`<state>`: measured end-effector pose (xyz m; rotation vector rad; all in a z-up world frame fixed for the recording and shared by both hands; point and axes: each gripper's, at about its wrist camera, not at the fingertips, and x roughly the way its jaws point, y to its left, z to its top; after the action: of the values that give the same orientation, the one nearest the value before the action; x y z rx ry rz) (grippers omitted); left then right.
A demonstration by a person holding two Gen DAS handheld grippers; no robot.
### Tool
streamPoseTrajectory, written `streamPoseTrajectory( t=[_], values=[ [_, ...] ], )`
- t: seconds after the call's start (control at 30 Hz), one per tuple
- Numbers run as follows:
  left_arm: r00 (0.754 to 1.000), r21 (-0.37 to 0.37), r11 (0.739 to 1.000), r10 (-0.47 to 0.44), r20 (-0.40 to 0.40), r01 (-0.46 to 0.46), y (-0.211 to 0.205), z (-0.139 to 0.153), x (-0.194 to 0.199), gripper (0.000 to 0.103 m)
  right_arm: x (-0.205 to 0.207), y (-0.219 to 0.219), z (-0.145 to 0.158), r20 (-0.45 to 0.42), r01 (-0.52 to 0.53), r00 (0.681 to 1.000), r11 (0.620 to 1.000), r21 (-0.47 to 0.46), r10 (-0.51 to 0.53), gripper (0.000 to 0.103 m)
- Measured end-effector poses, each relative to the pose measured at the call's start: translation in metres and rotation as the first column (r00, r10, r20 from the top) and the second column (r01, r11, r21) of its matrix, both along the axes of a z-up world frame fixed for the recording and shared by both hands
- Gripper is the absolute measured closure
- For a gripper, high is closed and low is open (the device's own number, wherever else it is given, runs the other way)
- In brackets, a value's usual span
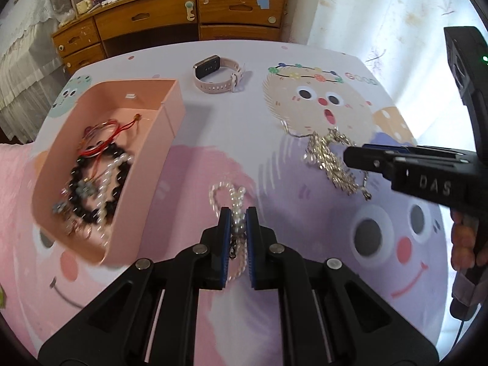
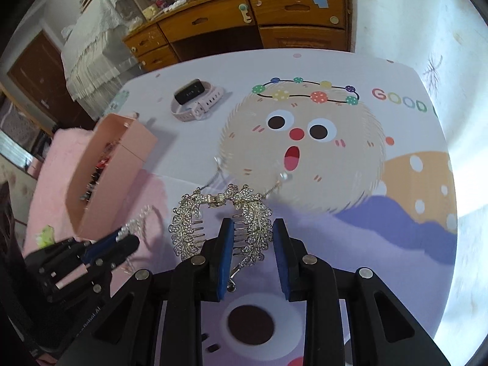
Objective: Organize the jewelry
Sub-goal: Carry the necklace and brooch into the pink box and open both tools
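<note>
Pearl bracelet (image 1: pixel 236 210) lies lengthwise along the left gripper's (image 1: pixel 238 213) clamping jaws; right gripper (image 2: pixel 252 228) pinches rhinestone hairpiece (image 2: pixel 219 222).

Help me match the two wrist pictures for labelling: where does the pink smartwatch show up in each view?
Left wrist view: the pink smartwatch lies on the far part of the table, upper centre, beyond the pink box.
Right wrist view: the pink smartwatch sits upper left of centre, again beyond the pink box.
Shared landmark: the wooden dresser behind the table, directly past the watch in both.
</note>
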<state>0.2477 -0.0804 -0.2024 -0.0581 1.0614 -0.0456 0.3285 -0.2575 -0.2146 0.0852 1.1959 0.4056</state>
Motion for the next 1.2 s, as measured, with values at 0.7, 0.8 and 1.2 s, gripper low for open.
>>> streamPoseTrajectory(
  t=[0.7, 0.8, 1.2],
  values=[
    [0.997, -0.007, 0.998, -0.054, 0.063, 0.054, 0.071, 0.136, -0.049, 0.096, -0.052, 0.070, 0.086, 0.101, -0.141, 0.988, 0.943, 0.301, 0.115, 0.078],
    [0.997, -0.006, 1.000, -0.007, 0.071, 0.007, 0.096, 0.142, -0.041, 0.096, -0.052, 0.089, 0.091, 0.139, -0.179, 0.980, 0.929, 0.325, 0.140, 0.078],
    [0.988, 0.014, 0.993, 0.119, 0.096, -0.121, 0.171, 0.147, -0.002, 0.096, -0.043, 0.146, 0.095, 0.217, -0.238, 0.961, 0.906, 0.350, 0.169, 0.078]
  ],
)
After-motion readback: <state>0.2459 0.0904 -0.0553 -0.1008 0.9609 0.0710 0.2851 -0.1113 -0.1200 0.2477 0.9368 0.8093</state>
